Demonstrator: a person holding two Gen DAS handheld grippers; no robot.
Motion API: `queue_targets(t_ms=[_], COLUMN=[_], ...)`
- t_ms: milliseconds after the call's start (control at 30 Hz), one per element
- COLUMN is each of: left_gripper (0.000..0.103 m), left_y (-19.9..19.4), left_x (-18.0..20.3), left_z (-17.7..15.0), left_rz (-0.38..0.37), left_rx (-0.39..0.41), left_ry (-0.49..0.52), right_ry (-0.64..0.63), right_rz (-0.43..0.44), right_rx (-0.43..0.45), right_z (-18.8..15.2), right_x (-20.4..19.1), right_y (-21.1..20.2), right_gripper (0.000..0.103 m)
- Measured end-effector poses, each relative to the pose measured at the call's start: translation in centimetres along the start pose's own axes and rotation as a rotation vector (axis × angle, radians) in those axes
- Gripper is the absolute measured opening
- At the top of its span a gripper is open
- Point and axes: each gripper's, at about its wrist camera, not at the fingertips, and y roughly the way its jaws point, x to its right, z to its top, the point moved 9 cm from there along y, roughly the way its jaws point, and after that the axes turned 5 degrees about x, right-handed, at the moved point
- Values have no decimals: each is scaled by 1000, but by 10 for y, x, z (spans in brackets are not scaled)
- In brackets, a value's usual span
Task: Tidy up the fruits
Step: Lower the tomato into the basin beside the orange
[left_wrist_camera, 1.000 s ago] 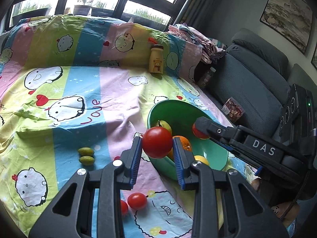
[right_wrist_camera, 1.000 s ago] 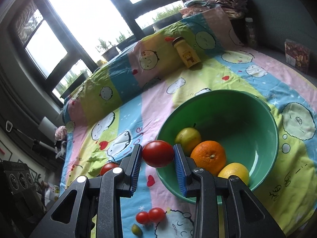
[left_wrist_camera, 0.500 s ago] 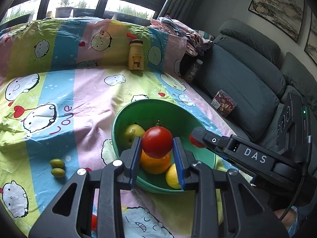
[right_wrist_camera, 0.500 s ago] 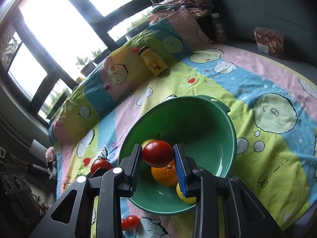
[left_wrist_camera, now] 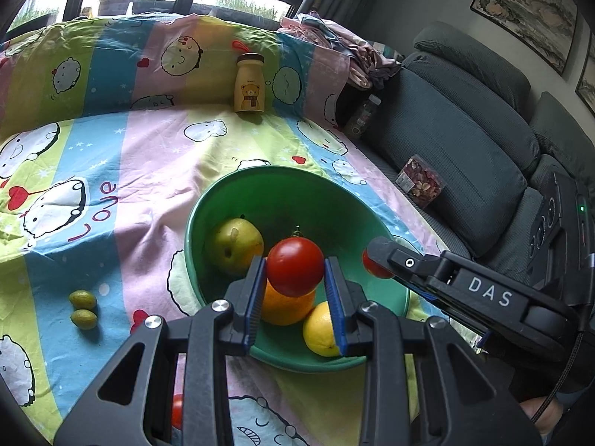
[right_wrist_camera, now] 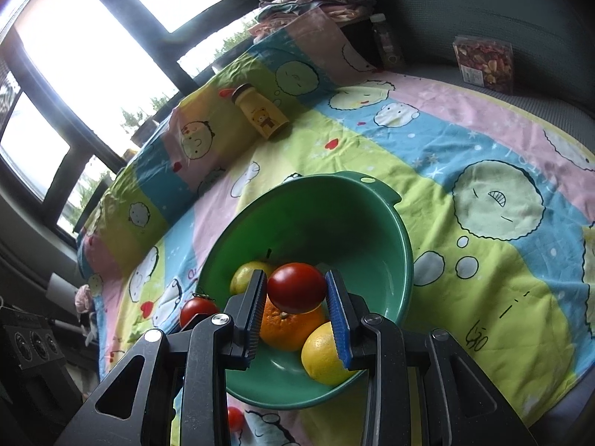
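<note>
A green bowl sits on the cartoon bedsheet and holds a green apple, an orange and a lemon. My left gripper is shut on a red tomato and holds it above the bowl's fruit. My right gripper is shut on another red tomato, also over the bowl. The right gripper shows in the left wrist view at the bowl's right rim. The left gripper's tomato shows at the bowl's left in the right wrist view.
Two small green fruits lie on the sheet left of the bowl. Small red tomatoes lie near the front. A yellow bear bottle stands at the back. A snack box and a grey sofa are at right.
Both grippers have moved forward with their tomatoes, from the bowl's near-left rim to above the fruit inside the bowl. Both stay shut.
</note>
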Motion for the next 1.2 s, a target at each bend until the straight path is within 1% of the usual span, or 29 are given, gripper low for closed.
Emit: queue_targets(t_ms=[167, 267, 400, 833, 1100, 1200], left_gripper=[31, 31, 31, 31, 31, 34], left_y=[4, 8, 12, 18, 19, 16], left_x=[2, 1, 1, 0, -5, -6], left_z=[-2, -3, -6, -10, -10, -8], left_rz=[8, 12, 36, 41, 43, 47], left_rx=[-6, -13, -18, -36, -39, -27], left_ry=[13, 13, 32, 29, -1, -1], right_ry=[-1, 1, -5, -8, -7, -11], right_rz=[-45, -45, -51, -72, -74, -69], right_rx=[2, 0, -8, -23, -25, -19], right_z=[1, 1, 0, -3, -3, -2], right_x=[8, 9, 8, 10, 10, 9], right_y=[1, 2, 4, 9, 9, 8], right_gripper=[35, 35, 35, 35, 35, 35])
